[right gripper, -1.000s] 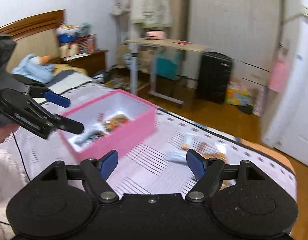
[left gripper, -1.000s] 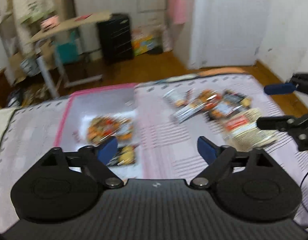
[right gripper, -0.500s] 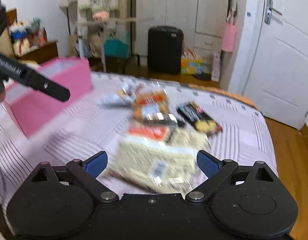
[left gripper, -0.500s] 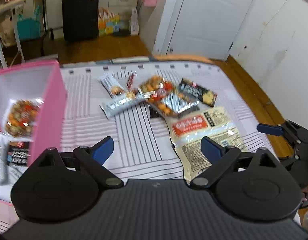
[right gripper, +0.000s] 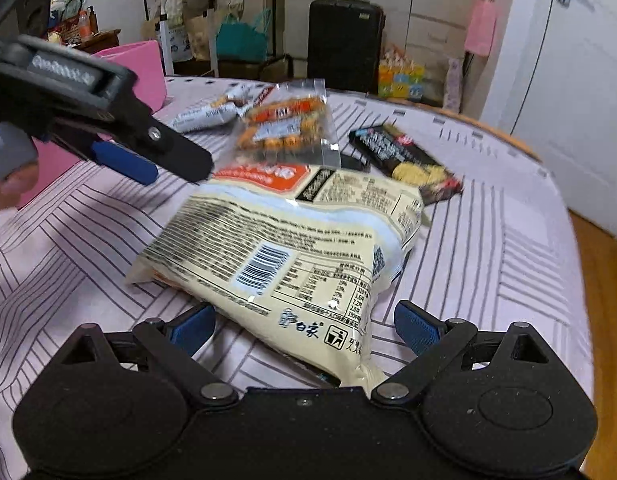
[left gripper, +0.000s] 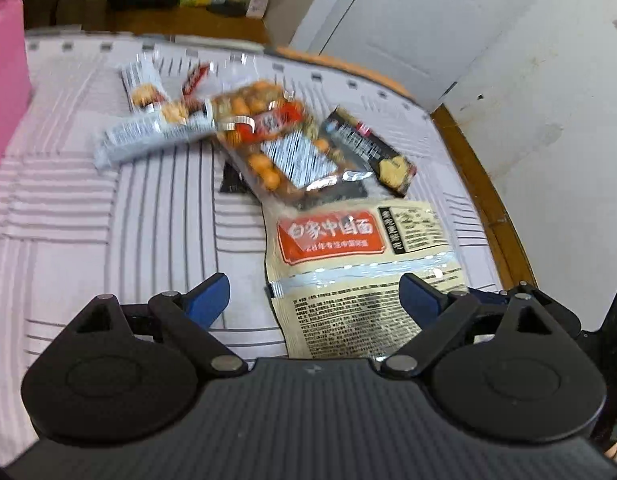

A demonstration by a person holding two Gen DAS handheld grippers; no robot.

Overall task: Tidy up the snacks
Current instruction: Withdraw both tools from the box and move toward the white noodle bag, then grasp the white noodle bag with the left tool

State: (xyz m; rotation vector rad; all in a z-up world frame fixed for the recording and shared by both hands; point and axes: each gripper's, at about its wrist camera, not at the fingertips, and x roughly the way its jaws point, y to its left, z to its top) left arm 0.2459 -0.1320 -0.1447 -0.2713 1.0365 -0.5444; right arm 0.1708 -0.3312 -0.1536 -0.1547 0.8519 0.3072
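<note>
Both grippers lowered from above the bed toward the snack pile; pink box now at the left edge.

Striped pale-lilac bedsheet (right gripper: pixel 488 240); pink rectangular box (right gripper: pixel 146 68); large cream plastic noodle packet (right gripper: pixel 292 240) lying flat, nearest end between the right gripper (right gripper: pixel 304 326) blue pads, untouched, jaws just widened and released; left gripper (left gripper: pixel 314 298) likewise spread, empty, over the packet's corner; clear bag of orange snacks (left gripper: pixel 268 136); black cracker pack (left gripper: pixel 368 148); silver wrapped bars (left gripper: pixel 148 136).
</note>
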